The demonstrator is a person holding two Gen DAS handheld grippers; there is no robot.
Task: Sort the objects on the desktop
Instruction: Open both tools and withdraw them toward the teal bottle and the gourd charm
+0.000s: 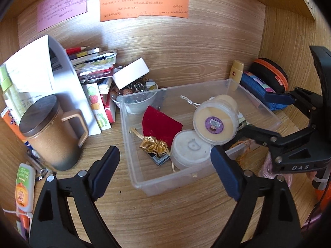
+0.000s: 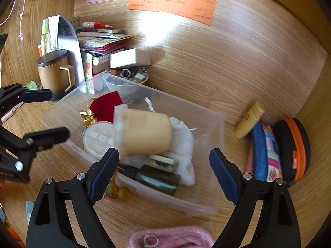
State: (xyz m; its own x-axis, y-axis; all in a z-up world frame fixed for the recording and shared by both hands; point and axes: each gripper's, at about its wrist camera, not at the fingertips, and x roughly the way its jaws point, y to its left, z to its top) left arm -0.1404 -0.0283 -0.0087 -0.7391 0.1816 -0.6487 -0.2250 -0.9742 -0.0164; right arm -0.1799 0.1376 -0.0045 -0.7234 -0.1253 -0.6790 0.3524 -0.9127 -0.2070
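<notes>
A clear plastic bin [image 1: 206, 177] sits out on the wooden counter [image 1: 165, 217], walls see-through, and everything here is placed off it. Inside it, towards the right, a pale yellow tub [image 2: 144, 134] lies on its side, its clear lid [image 1: 215, 122] carrying a purple barcode sticker. Just beside the tub, a round white lid [image 1: 191, 149] lies flat. Behind that, a red velvet pouch [image 1: 160, 125], with a crumpled gold foil piece [image 1: 154, 147] touching its front edge. In the bin's near right corner, a white cloth bag [image 2: 184, 144] under the tub, and a dark green bottle [image 2: 158, 179] on its side.

Left of the bin, a brown lidded mug [image 1: 52, 133] stands upright. Right of it, a blue striped pouch [image 2: 265, 150] and a black-and-orange zip case [image 2: 293, 150] lie against the wall.

Left tool [image 1: 165, 169] is spread wide in front of the bin, pinching nothing. Right tool [image 2: 164, 171] is spread too, hovering over the bin's near right corner, empty.
</notes>
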